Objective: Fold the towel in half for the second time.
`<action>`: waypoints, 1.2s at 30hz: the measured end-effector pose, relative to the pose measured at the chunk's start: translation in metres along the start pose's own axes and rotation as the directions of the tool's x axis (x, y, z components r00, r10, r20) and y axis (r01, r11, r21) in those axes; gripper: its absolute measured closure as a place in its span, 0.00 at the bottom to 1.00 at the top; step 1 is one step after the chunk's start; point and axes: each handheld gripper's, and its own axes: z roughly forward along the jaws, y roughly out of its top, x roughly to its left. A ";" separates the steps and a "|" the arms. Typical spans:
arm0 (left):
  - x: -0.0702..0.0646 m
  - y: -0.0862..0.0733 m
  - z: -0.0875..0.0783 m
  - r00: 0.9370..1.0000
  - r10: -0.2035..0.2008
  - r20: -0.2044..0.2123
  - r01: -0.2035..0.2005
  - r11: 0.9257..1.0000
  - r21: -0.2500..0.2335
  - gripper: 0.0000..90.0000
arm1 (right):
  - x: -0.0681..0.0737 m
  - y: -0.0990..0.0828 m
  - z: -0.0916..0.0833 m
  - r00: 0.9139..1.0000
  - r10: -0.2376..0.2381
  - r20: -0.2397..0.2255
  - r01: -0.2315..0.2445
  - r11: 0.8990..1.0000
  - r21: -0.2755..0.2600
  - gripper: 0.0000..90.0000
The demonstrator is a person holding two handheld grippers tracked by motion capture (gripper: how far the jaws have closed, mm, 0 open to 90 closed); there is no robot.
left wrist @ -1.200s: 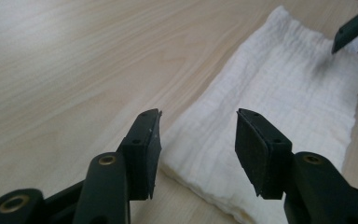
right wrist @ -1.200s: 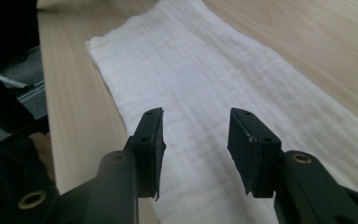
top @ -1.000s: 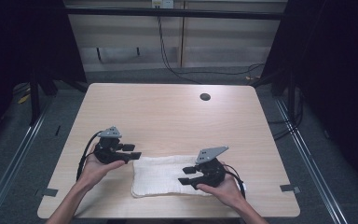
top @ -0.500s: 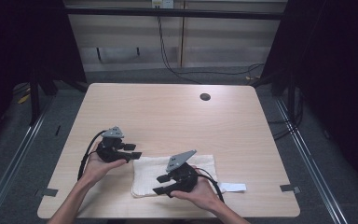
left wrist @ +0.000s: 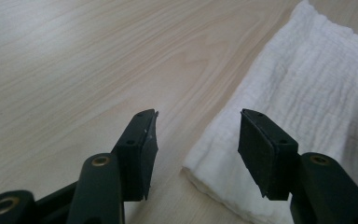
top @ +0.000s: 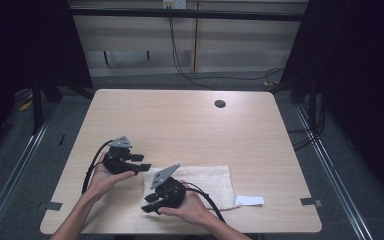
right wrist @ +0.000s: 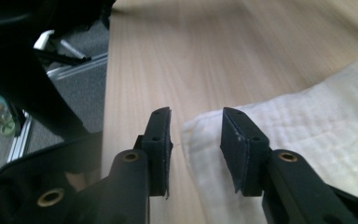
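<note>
Now both grippers' fingers stand open: the left gripper just beside the folded white cloth's corner, the right gripper straddling another corner on the pale wooden worktop.

Your right hand-held gripper and hand cover the white cloth's near-left part in the high view. Both gripper views cut the cloth off at the right edge. The small white slip beside it is too small to identify.
</note>
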 end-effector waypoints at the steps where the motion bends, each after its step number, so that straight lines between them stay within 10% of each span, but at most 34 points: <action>1: 0.001 -0.001 0.000 1.000 -0.007 -0.003 0.007 1.000 0.000 0.52 | -0.001 0.000 0.001 1.000 0.009 0.000 -0.009 1.000 0.002 0.70; 18: 0.005 -0.005 0.004 1.000 -0.019 -0.001 0.019 1.000 0.023 0.49 | 0.007 -0.005 0.014 0.997 -0.068 0.040 0.068 0.998 0.012 0.64; 27: 0.006 -0.006 0.012 1.000 -0.021 -0.011 0.021 0.998 0.055 0.48 | 0.018 -0.007 0.015 0.979 -0.155 0.134 0.152 0.988 0.037 0.82; 36: 0.000 -0.011 0.016 1.000 0.005 -0.017 -0.003 0.996 0.089 0.51 | 0.009 -0.010 0.012 0.993 -0.071 0.096 0.071 0.997 0.004 0.91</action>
